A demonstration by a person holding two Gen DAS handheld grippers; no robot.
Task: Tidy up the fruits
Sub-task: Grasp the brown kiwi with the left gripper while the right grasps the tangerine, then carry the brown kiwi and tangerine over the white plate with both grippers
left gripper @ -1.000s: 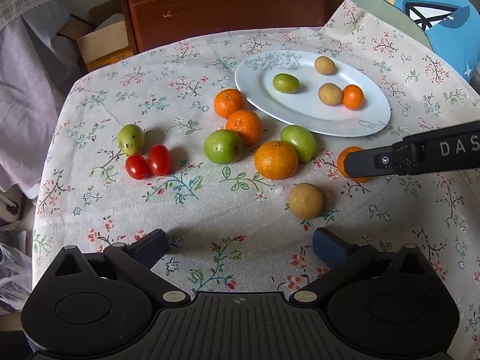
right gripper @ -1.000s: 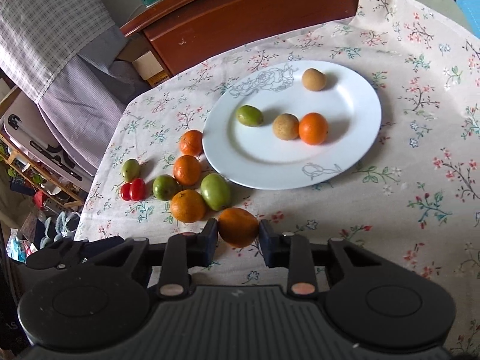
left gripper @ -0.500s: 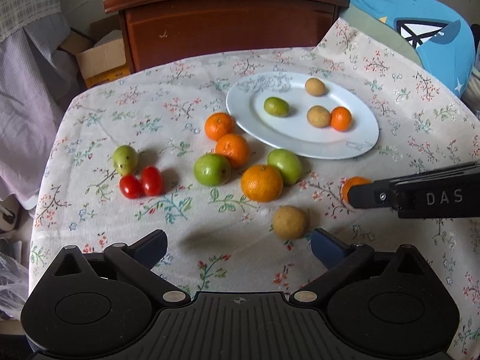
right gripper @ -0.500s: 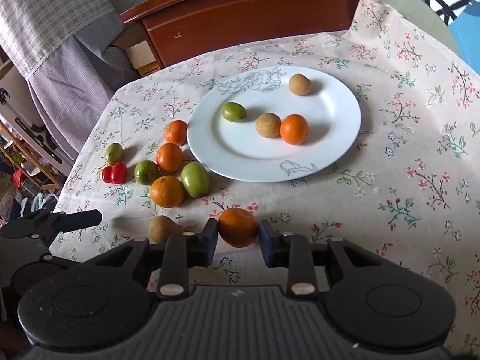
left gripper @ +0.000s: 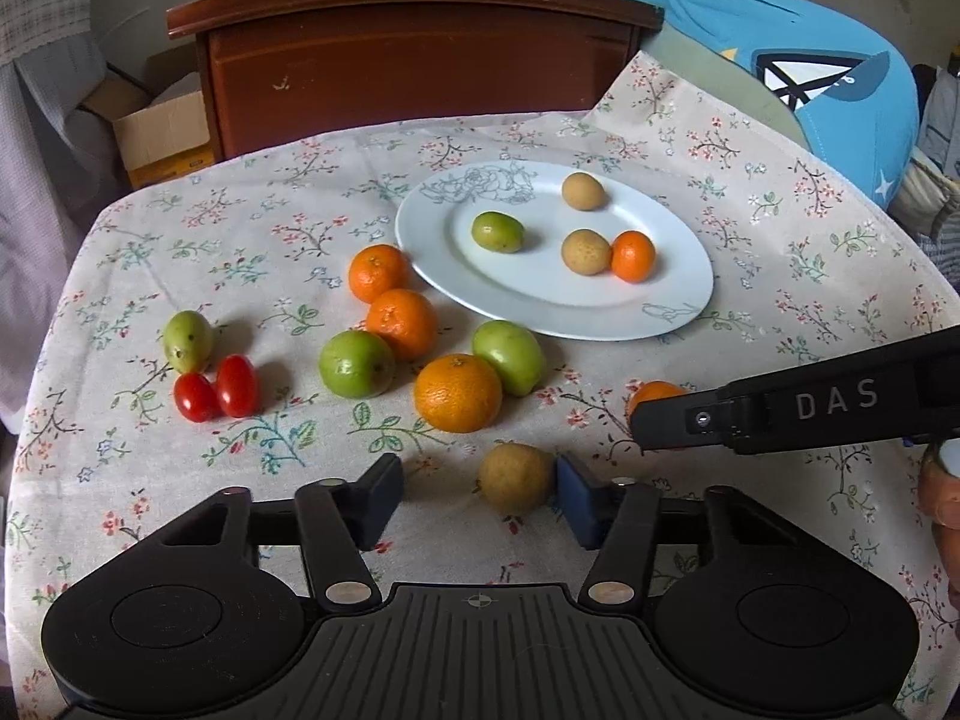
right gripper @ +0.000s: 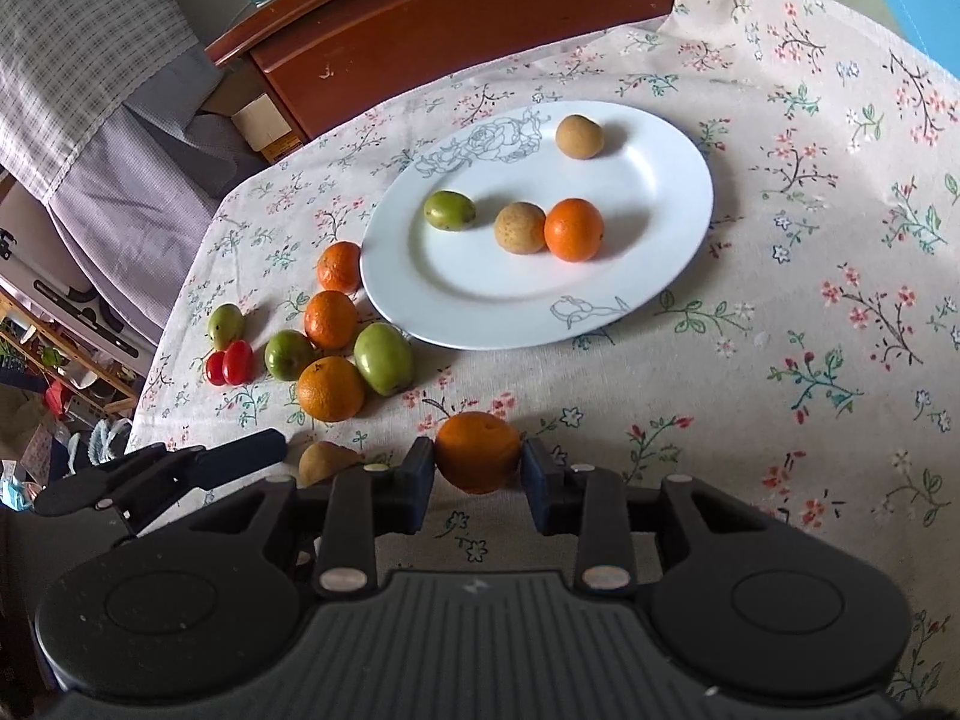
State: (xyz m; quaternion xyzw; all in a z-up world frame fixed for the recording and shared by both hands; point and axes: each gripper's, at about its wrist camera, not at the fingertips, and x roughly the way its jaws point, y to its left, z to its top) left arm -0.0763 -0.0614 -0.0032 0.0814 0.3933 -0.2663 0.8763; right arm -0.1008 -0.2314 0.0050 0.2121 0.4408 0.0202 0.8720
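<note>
A white plate (left gripper: 540, 312) (right gripper: 420, 276) on the floral cloth holds a green fruit, two brown fruits and a small orange. My right gripper (right gripper: 477, 468) is shut on an orange (right gripper: 477, 450), held just above the cloth in front of the plate. It shows from the side in the left wrist view (left gripper: 654, 414). My left gripper (left gripper: 480, 495) is open around a brown fruit (left gripper: 516, 477) that lies on the cloth by its right finger. Loose oranges (left gripper: 459, 393), green fruits (left gripper: 357, 363) and two red tomatoes (left gripper: 216, 393) lie left of the plate.
A wooden cabinet (left gripper: 408, 60) stands behind the table with a cardboard box (left gripper: 162, 132) beside it. A blue cushion (left gripper: 810, 72) lies at the back right. The cloth's left edge drops off toward shelves and clothing (right gripper: 90, 120).
My left gripper has moved forward, and the brown fruit now lies between its fingers. My right gripper keeps hold of the orange and has shifted slightly relative to the plate.
</note>
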